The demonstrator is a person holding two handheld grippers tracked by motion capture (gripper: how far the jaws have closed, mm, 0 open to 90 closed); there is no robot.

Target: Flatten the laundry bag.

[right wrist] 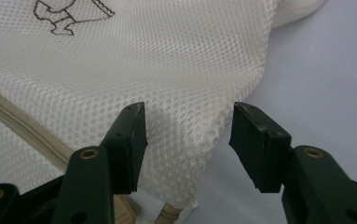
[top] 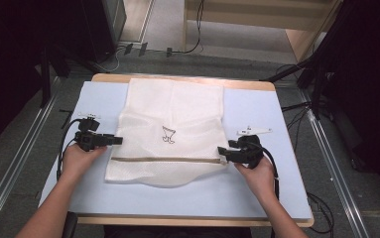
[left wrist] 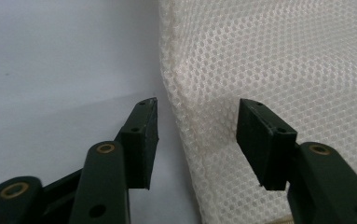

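Mesh bag (top: 170, 134) is lying flat on the table (top: 257, 193) between each open hand-held gripper, left (top: 117, 141) and right (top: 222, 150), edges sitting between their jaws, probably ready for pinching.

Open claw (right wrist: 185, 140) astride mesh bag (right wrist: 167, 70) edge

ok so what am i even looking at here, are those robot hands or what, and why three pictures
No robot: a person holds a black two-jaw claw in each hand. The high view looks down on the table; the left claw and right claw sit at opposite edges of a white mesh laundry bag with a beige zipper, lying flat on the pale blue table cover. The other two pictures come from cameras riding on each claw, looking along its jaws. Both claws are open with the bag's edge between the jaws; nothing is gripped yet.
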